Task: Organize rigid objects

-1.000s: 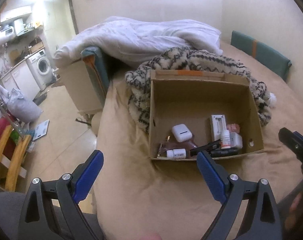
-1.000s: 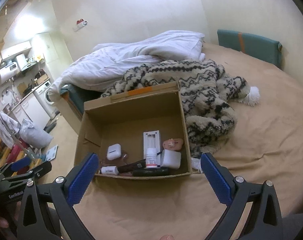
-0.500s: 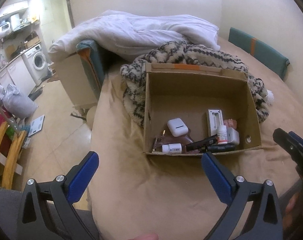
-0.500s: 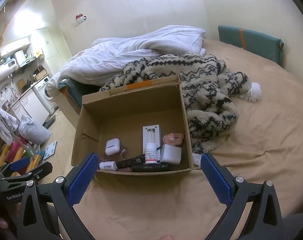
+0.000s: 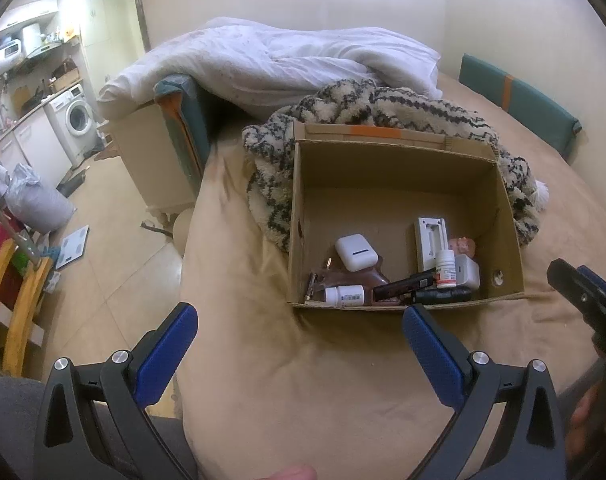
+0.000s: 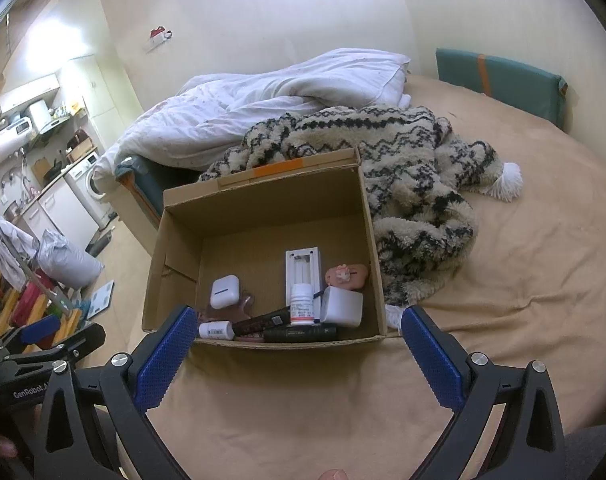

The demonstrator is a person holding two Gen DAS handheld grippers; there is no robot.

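One cardboard box (image 5: 399, 184) sits open on the bed (image 5: 303, 380), its back edge against a black-and-cream patterned blanket (image 6: 415, 168), with a white duvet (image 5: 287, 60) heaped behind that. The box is brown, with a strip of orange tape on its rear flap, and everything in it is crowded along the near wall.

Count them off: one white earbud case (image 5: 356, 251) with a dark line on its lid, lying on a brown flat piece. Two small white bottles, one bottle on its side (image 5: 345, 295) at the near left corner, one upright bottle (image 6: 302, 305) with a red-and-white label. One white tray (image 6: 302, 267), long and narrow, lies behind the upright bottle. One white cube (image 6: 341, 306) sits just right of that bottle, one pink item (image 6: 347, 275) behind it. Two dark tubes (image 6: 299, 334) lie along the front wall; their print is too small to read.

Two tongs hover over the bed in front of the box. The left tongs (image 5: 299, 336) are spread wide, blue pads apart, holding nothing. The right tongs (image 6: 297, 338) are equally wide and empty.
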